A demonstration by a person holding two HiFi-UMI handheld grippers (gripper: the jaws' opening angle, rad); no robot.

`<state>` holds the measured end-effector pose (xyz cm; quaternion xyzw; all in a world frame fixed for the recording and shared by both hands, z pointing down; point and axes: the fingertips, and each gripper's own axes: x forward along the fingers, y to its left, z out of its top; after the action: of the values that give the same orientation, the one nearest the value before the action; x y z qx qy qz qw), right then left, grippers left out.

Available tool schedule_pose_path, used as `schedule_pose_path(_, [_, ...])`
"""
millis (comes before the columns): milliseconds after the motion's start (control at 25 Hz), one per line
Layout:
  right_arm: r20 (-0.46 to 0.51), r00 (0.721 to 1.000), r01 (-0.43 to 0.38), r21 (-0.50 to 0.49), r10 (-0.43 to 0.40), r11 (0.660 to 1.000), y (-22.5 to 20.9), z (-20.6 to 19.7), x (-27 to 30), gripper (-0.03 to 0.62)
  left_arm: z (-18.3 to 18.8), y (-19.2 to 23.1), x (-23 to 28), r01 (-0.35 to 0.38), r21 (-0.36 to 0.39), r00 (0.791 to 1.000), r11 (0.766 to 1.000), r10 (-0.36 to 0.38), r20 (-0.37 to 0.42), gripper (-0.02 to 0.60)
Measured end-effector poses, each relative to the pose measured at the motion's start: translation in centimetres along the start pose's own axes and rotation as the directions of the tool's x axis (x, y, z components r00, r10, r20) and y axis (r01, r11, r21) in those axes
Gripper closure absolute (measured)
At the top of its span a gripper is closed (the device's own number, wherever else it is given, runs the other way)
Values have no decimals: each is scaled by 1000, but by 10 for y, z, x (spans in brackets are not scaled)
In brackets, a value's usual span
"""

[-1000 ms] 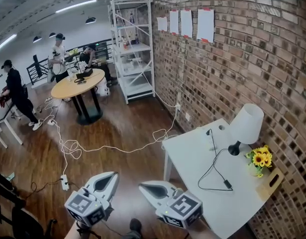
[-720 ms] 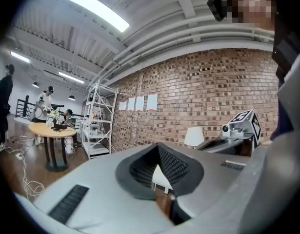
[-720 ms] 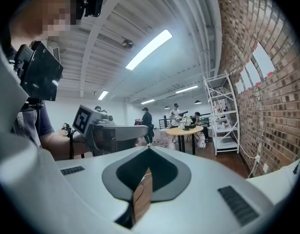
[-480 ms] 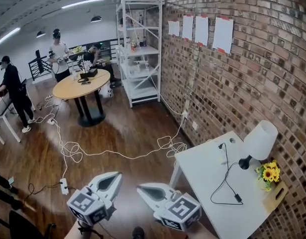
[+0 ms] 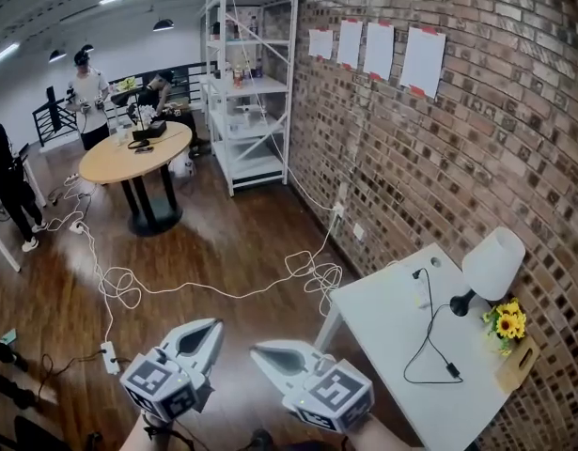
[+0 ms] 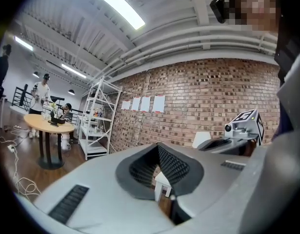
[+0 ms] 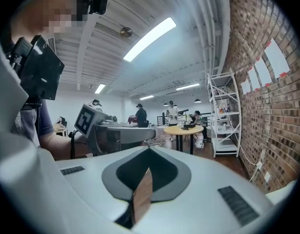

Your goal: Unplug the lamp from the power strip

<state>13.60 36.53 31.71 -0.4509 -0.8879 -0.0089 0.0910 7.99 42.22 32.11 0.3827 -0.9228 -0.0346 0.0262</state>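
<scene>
head view has both grippers low in frame, well short of the table (image 5: pixel 382 318). left gripper (image 5: pixel 213 325) and right gripper (image 5: pixel 255 349) are both pinched closed with nothing in them, and each gripper's own view agrees. the lamp (image 5: pixel 492 263) stands at the table's right side by the brick wall, with its black cord (image 5: pixel 422 341) looping over the tabletop. biggest risk imo is going for the wrong thing. a white strip (image 5: pixel 107 356) lies on the floor off to the left, but a black plug (image 5: pixel 417 273) sits near the table's far edge, and i can't tell what it's stuck into, white on white. yanking the cord rather than the plug could tip the lamp or drag it into the flowers (image 5: pixel 507 322). the white cable (image 5: pixel 223 294) snaking over the floor looks like a trip hazard too. the table's near end runs off the bottom of the frame.
</scene>
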Motion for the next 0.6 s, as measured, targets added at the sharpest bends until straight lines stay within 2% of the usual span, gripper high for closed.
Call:
schedule_pose_path(120, [-11, 999, 40, 14, -40, 999, -16, -9, -3, 606, 2, -12, 15, 49, -65, 999, 997, -50, -18, 561])
schedule_pose_path(360, [-18, 993, 115, 46, -115, 992, -57, -12, -18, 606, -6, -10, 52, 95, -27, 995, 995, -96, -29, 561])
schedule_pose_path(600, [14, 990, 139, 95, -141, 986, -110, -13, -30, 606, 3, -22, 100, 110, -89, 991, 990, -116, -61, 561])
